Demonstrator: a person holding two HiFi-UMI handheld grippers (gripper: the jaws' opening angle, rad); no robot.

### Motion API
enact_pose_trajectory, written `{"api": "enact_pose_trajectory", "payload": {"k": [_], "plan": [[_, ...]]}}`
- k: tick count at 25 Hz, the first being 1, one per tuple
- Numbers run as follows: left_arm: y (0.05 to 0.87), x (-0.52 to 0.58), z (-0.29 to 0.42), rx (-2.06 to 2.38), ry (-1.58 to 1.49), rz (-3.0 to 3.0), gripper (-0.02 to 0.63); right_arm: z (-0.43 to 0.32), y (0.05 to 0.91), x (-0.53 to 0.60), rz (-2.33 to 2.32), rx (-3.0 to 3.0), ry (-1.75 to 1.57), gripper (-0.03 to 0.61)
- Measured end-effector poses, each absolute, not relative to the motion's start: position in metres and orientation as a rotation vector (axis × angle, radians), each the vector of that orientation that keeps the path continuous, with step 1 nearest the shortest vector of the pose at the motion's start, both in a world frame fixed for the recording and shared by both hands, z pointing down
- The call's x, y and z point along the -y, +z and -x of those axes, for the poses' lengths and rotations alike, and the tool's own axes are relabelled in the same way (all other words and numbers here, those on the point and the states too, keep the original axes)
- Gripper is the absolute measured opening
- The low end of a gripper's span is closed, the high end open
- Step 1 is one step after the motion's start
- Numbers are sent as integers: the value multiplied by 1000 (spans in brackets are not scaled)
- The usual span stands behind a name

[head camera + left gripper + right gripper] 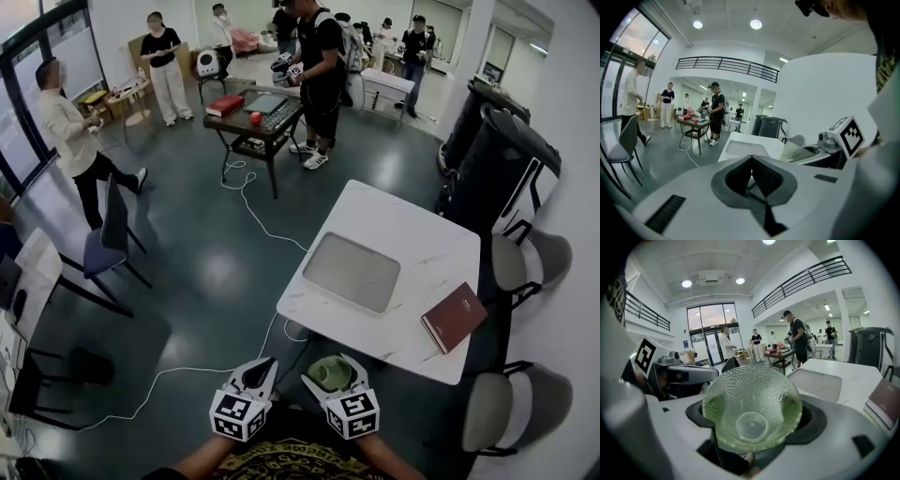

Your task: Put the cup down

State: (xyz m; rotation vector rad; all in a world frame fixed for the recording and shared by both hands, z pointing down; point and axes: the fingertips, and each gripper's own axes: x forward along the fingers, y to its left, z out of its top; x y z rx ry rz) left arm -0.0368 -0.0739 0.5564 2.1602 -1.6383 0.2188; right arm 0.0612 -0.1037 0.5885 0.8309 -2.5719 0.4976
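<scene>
right gripper (330, 367) jaws gripping flared, pale-green dimpled glass cup (740, 390); left gripper (751, 158) jaws pressing together, empty; white marbled worktop (412, 253) lying near

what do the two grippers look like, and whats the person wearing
The left gripper and right gripper are both pale grey with dark jaw pads. Each carries a cube of black-and-white square markers. The person wears a dark top with a yellow pattern.
</scene>
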Motion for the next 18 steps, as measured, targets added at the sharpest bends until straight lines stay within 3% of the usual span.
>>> {"api": "enact_pose_trajectory", "payload": {"k": [18], "plan": [[558,121,78,1420,186,-2305,9,-42,575,141,-1168,2413,470,394]]}}
